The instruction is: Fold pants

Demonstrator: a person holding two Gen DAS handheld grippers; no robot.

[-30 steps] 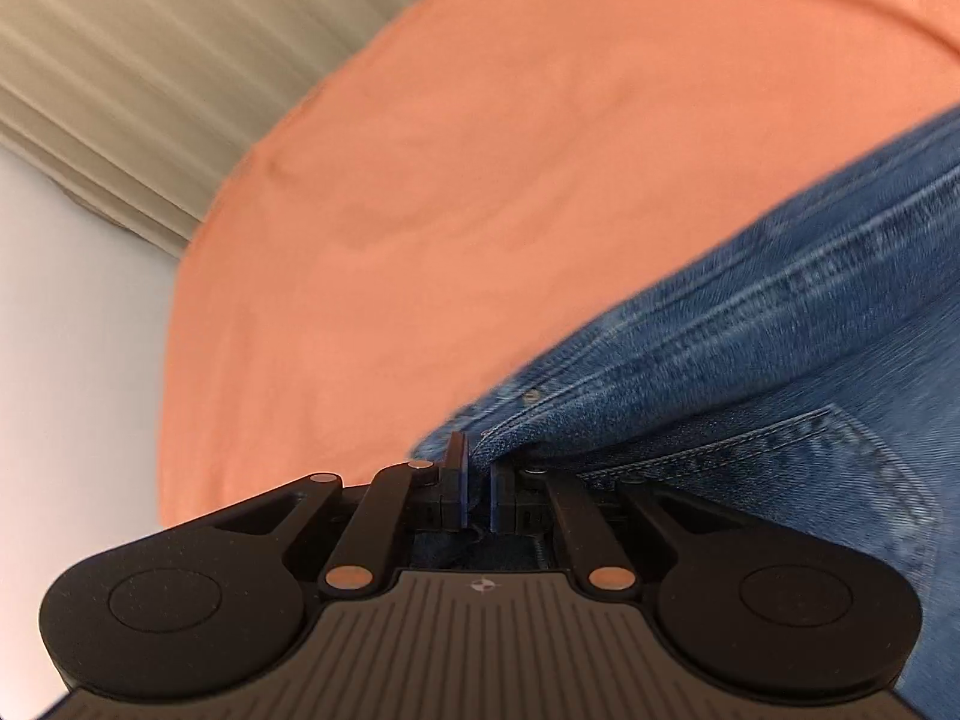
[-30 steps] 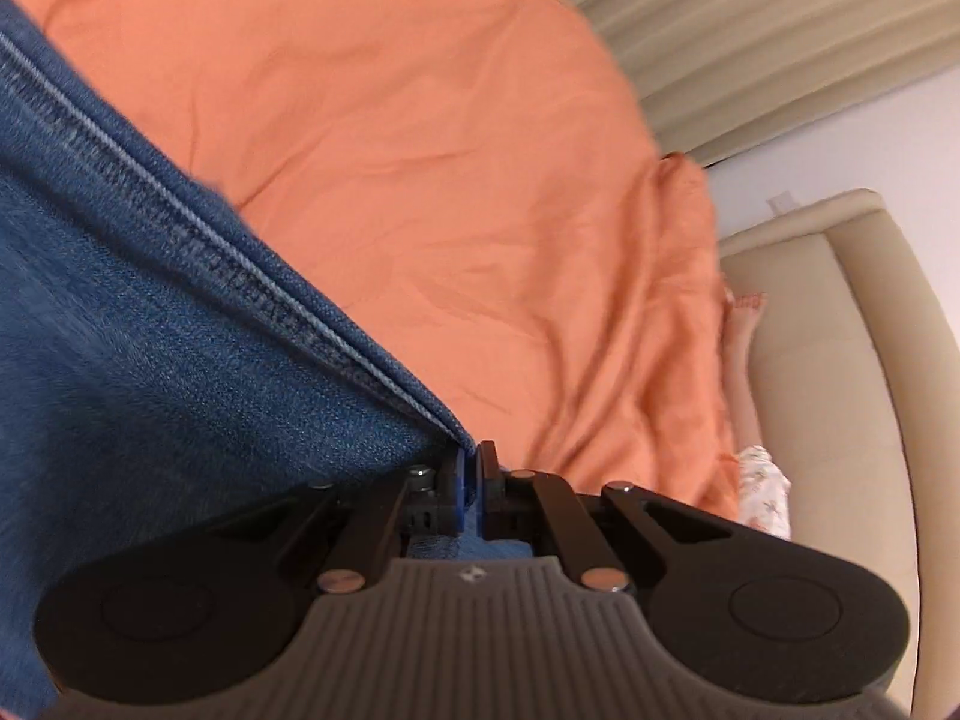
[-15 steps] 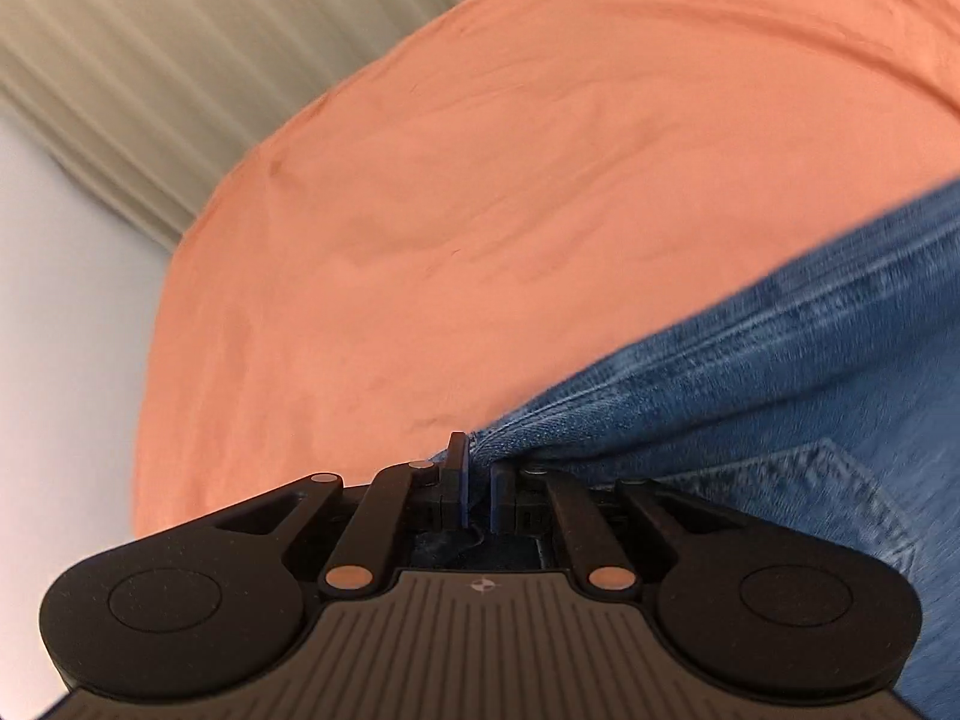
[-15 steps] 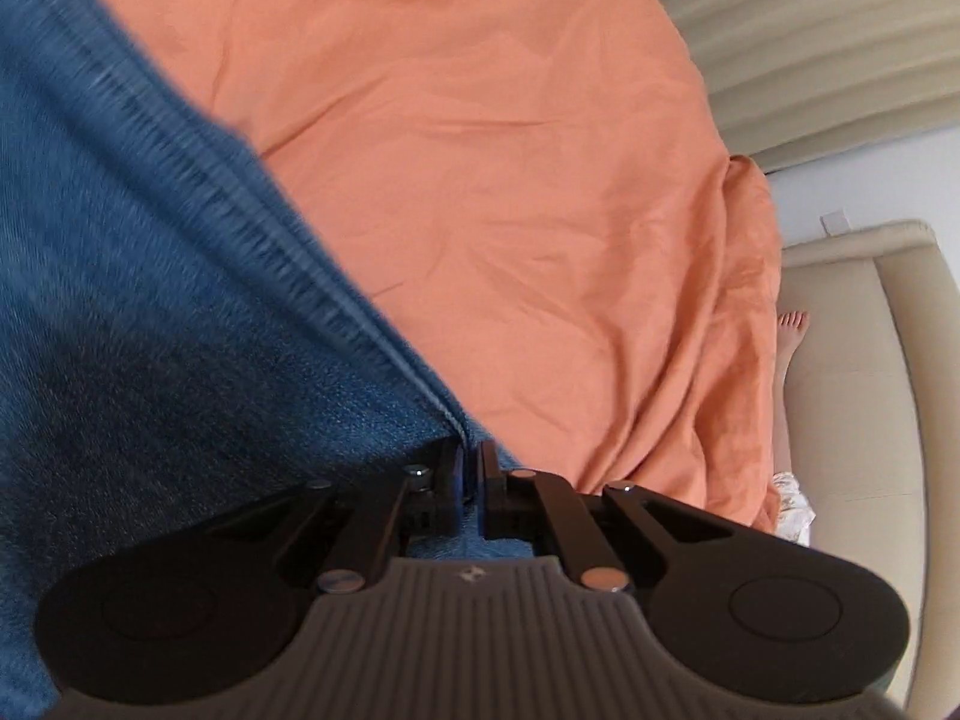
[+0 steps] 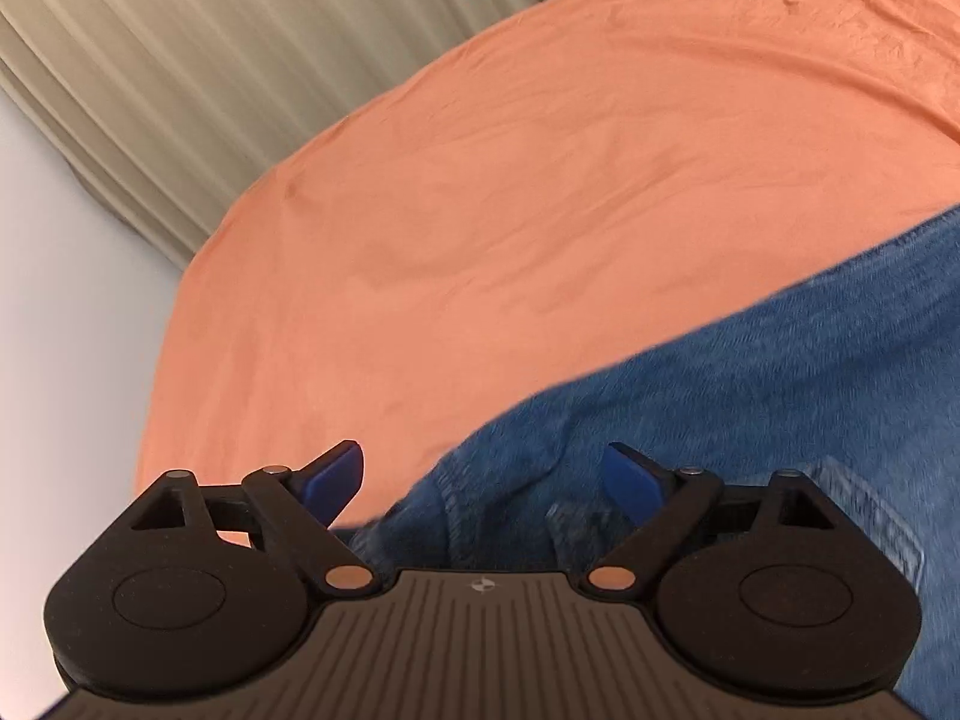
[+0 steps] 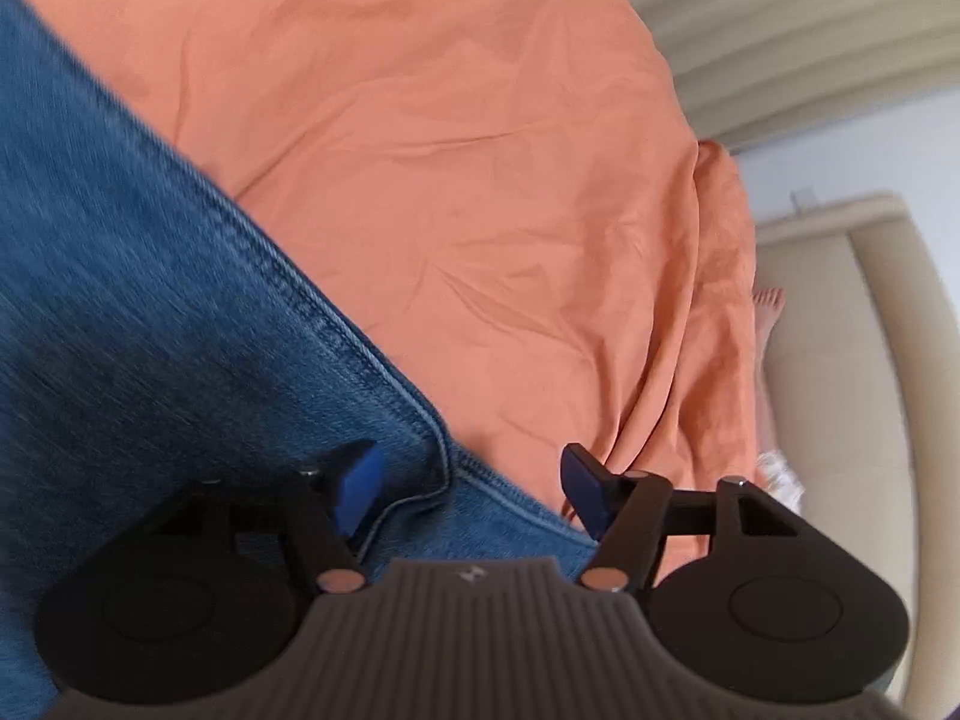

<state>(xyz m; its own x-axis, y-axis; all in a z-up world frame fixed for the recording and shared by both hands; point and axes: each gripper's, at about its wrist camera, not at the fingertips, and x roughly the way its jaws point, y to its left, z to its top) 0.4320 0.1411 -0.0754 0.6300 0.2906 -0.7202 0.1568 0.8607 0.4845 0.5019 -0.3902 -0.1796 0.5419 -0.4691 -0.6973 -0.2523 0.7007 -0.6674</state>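
Observation:
The blue denim pants point(image 5: 750, 396) lie on an orange bed sheet point(image 5: 510, 192). In the left wrist view they fill the lower right, with a back pocket at the right edge. My left gripper point(image 5: 483, 480) is open, its blue pads apart, with the pants' edge lying between them. In the right wrist view the pants point(image 6: 150, 312) fill the left side, a stitched seam running diagonally down to the gripper. My right gripper point(image 6: 471, 480) is open, with the pants' corner between its spread pads. Neither gripper holds the cloth.
The orange sheet point(image 6: 480, 150) covers the bed. Beige pleated curtains point(image 5: 210, 60) hang behind it. A cream padded headboard point(image 6: 852, 360) stands at the right, with a person's bare foot point(image 6: 768, 306) beside the sheet's edge. A white wall point(image 5: 60, 300) is at the left.
Both grippers were shut on the pants' edge and have opened, letting the denim go. The pants now lie lower on the sheet.

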